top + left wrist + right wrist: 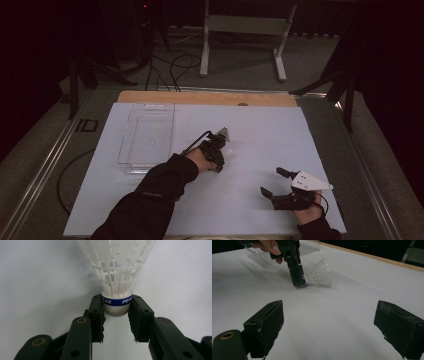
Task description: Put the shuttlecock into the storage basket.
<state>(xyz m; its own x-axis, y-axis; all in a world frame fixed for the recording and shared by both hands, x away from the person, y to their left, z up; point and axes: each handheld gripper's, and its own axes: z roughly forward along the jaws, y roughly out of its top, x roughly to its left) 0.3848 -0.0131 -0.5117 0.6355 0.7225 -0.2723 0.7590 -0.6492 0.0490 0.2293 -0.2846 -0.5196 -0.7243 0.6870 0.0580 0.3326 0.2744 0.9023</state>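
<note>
A white plastic shuttlecock with a blue band around its cork lies on the white board. My left gripper is shut on that cork, one pad on each side of the blue band. In the right gripper view the left gripper points down at the board and the shuttlecock has its skirt turned away to the right. My right gripper rests near the front right of the board, wide open with nothing between its jaws. In the high view the left gripper is at mid-board.
A clear plastic tray sits at the back left of the board, just left of my left hand. A strip of wooden tabletop borders the far edge. Cables and a grey stand frame are on the floor beyond.
</note>
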